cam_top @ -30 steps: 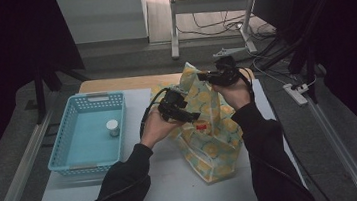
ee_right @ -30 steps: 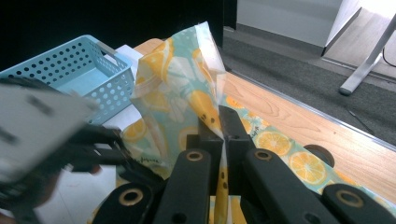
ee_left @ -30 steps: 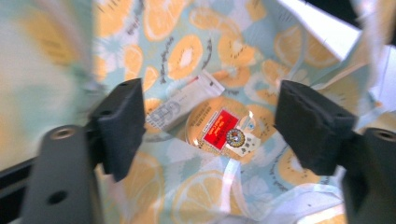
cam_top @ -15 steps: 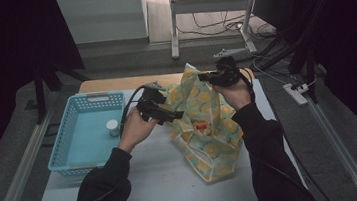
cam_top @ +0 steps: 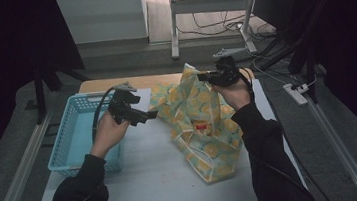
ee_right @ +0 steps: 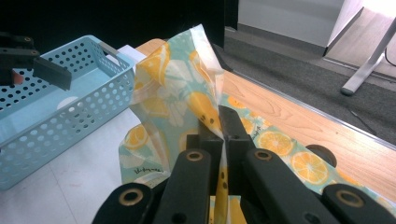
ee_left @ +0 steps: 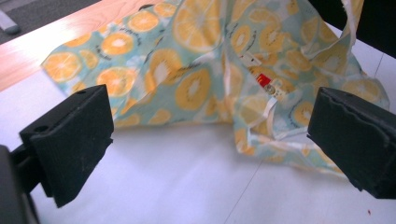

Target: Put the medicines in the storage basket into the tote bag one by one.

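A fabric bag (cam_top: 204, 128) printed with orange and lemon slices lies crumpled on the white tabletop (cam_top: 149, 174). My right gripper (cam_top: 204, 77) is shut on the bag's upper edge and holds that edge up off the table; in the right gripper view the cloth (ee_right: 182, 88) is pinched between the jaws of the right gripper (ee_right: 220, 116). My left gripper (cam_top: 144, 109) hovers left of the bag, near the blue basket's right rim. Its jaws have just been opening and stand wide with nothing between them; the left gripper (ee_left: 210, 135) faces the bag (ee_left: 201, 70) across bare table.
A light blue perforated basket (cam_top: 73, 99) stands at the left of the table, with a small white round thing (ee_right: 70, 101) inside it. A wooden strip (ee_right: 289, 116) runs along the table's far edge. A power strip (cam_top: 296, 93) lies on the floor to the right.
My left gripper has moved left, away from the bag toward the basket, and its jaws have spread wider. The right gripper still holds the bag's edge in the same place.
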Demonstrator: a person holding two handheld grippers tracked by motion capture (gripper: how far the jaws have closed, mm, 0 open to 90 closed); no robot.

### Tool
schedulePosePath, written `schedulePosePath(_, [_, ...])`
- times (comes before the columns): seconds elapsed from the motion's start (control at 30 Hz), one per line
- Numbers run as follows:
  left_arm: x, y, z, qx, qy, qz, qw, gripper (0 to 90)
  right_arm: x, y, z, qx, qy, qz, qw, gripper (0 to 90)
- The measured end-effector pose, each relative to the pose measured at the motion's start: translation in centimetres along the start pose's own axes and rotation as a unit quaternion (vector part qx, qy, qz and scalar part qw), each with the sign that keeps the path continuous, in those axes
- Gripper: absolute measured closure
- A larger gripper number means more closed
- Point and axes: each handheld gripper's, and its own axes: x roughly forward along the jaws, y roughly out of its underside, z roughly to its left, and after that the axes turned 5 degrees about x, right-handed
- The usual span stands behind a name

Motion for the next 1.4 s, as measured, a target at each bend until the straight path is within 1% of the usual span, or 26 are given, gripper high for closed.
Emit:
schedulePosePath(0.13, [-1.1,1.0,0.6,-0.005,-0.013,-0.001,0.9999,0.0,0.0,0.1,0.0,0.0,0.0,0.001,1.0,89.9])
schedulePosePath(0.2, [-1.6,1.4,0.9,-0.011,-0.022,-0.002,0.9997,0.0,0.0,0.1,0.0,0.001,0.0,0.001,1.0,90.0])
schedulePosePath(0.27, [-2.2,1.8,1.1,-0.015,-0.03,0.004,0.9994,0.0,0.0,0.1,0.0,0.001,-0.001,0.001,1.0,89.9])
schedulePosePath(0.37, [-3.1,2.4,1.5,-0.016,-0.06,0.017,0.9979,0.0,0.0,0.2,-0.1,0.001,-0.001,0.0,1.0,89.9])
schedulePosePath(0.43, [-3.6,2.9,1.9,-0.021,-0.073,0.022,0.9969,0.0,0.0,0.2,-0.1,0.001,-0.001,0.0,1.0,89.9])
schedulePosePath(0.47, [-3.9,3.1,2.2,-0.024,-0.076,0.023,0.9966,0.0,0.0,0.2,-0.1,0.001,-0.001,0.0,1.0,89.9])
schedulePosePath(0.6, [-4.7,4.4,3.3,-0.043,-0.101,0.026,0.9937,0.0,-0.1,0.3,-0.1,0.001,-0.001,-0.001,1.0,89.9])
schedulePosePath(0.7, [-5.1,5.5,4.2,-0.054,-0.125,0.041,0.9898,0.0,-0.1,0.3,-0.1,0.001,-0.001,-0.001,1.0,89.9])
schedulePosePath(0.77, [-5.3,6.2,4.8,-0.059,-0.139,0.052,0.9872,0.0,-0.1,0.3,-0.1,0.001,-0.001,-0.001,1.0,90.0])
schedulePosePath(0.8, [-5.4,6.6,5.2,-0.064,-0.143,0.053,0.9862,0.0,-0.1,0.3,-0.1,0.002,-0.001,-0.001,1.0,89.9])
schedulePosePath(0.87, [-5.5,7.5,5.8,-0.071,-0.141,0.052,0.9861,0.0,-0.1,0.3,-0.1,0.002,-0.001,-0.001,1.0,89.9])
schedulePosePath(0.93, [-5.5,8.2,6.3,-0.072,-0.145,0.058,0.9851,0.0,-0.1,0.3,-0.1,0.001,-0.001,0.0,1.0,89.9])
schedulePosePath(1.0, [-5.1,8.8,6.7,-0.071,-0.142,0.068,0.985,0.0,0.0,0.3,0.0,0.0,-0.002,0.0,1.0,90.0])
schedulePosePath(1.03, [-4.9,9.0,6.8,-0.069,-0.144,0.074,0.9845,0.0,0.1,0.2,0.0,0.0,-0.002,0.001,1.0,89.9])
schedulePosePath(1.17, [-3.7,9.6,7.1,-0.06,-0.142,0.093,0.9837,0.0,0.2,0.2,0.1,-0.002,-0.003,0.002,1.0,89.9])
schedulePosePath(1.3, [-2.6,10.1,7.4,-0.055,-0.14,0.116,0.9817,0.0,0.2,0.2,0.1,-0.002,-0.003,0.002,1.0,90.0])
schedulePosePath(1.37, [-2.0,10.2,7.5,-0.056,-0.142,0.126,0.9802,0.0,0.1,0.2,0.1,-0.002,-0.003,0.001,1.0,90.0])
schedulePosePath(1.4, [-1.8,10.3,7.6,-0.054,-0.138,0.131,0.9802,0.0,0.1,0.2,0.1,-0.002,-0.003,0.001,1.0,90.0])
